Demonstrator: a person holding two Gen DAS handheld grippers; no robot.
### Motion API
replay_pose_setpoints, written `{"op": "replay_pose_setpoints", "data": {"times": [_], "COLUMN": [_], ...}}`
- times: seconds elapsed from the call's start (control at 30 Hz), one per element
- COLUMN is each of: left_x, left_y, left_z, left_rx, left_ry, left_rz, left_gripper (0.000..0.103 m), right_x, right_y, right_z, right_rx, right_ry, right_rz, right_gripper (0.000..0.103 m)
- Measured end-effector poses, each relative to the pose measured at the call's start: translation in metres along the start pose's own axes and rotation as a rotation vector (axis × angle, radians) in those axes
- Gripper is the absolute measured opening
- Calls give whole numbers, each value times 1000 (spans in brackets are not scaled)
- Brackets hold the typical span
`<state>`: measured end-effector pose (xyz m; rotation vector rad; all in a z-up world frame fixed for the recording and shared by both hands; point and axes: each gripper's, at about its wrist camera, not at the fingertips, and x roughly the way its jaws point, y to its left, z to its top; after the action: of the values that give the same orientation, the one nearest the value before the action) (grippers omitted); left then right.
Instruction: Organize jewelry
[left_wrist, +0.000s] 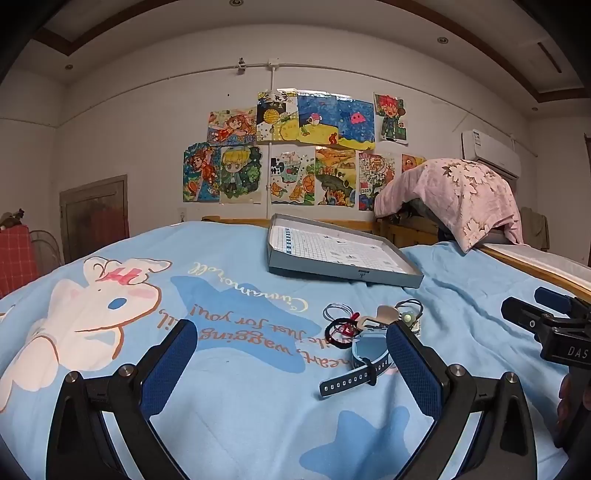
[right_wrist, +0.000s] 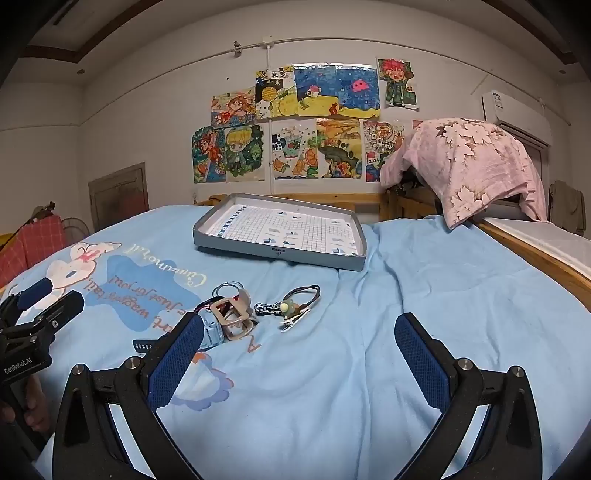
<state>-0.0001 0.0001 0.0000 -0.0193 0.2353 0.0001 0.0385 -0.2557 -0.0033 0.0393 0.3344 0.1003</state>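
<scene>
Both tongs stood wide apart, nothing between them. Left tongs (left_wrist: 291, 354) hovered low over the bed (left_wrist: 229, 417), the blue watch (left_wrist: 364, 360) just ahead by its right finger. Right tongs (right_wrist: 299, 350) sat beside them, over bare blanket; they showed at the right edge of the left view (left_wrist: 535, 317). Jewelry lay in a loose pile mid-bed: watch (right_wrist: 212, 330), beige buckle clip (right_wrist: 232, 319) touching it, rings (right_wrist: 229, 287) behind, hair tie (right_wrist: 304, 291) with a green bead (right_wrist: 284, 306), metal clip (right_wrist: 293, 320). In the left view a black-red cord (left_wrist: 341, 328) lay by the watch. Grey tray (right_wrist: 277, 254) sat farther back on the bed, apart from the pile, holding only a grid paper liner. Pink pillow (right_wrist: 476, 166) at far right.
</scene>
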Motion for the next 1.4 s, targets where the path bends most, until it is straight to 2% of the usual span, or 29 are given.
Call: {"op": "replay_pose_setpoints", "data": {"times": [1.4], "left_x": [0], "left_y": [0], "left_z": [0], "left_rx": [2], "left_ry": [4], "left_rz": [1], "left_gripper": [103], "right_x": [1], "right_y": [1], "right_z": [0], "right_rx": [3], "right_ry": [-11], "right_rz": [3], "right_gripper": [102]}}
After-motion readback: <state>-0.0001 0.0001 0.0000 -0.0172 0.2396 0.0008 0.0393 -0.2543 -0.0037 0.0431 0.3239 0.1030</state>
